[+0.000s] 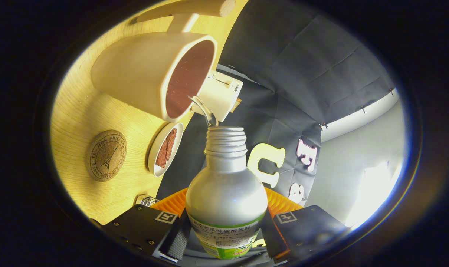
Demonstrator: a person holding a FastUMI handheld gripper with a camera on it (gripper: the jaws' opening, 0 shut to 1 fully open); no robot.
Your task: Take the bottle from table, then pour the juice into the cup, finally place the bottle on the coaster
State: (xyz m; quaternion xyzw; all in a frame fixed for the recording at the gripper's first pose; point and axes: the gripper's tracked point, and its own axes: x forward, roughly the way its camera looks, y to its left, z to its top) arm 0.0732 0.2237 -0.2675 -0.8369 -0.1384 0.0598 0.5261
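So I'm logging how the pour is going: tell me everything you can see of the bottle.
The bottle is silvery, metal-looking, with a rounded shoulder, a threaded neck and no cap. A label with a green band wraps its lower body. It sits between the claw fingers, which press on both sides. It is tipped toward the cup, its mouth just short of the rim, and a thin clear stream runs from mouth to cup.

bottle [226, 193] base hidden, label text illegible
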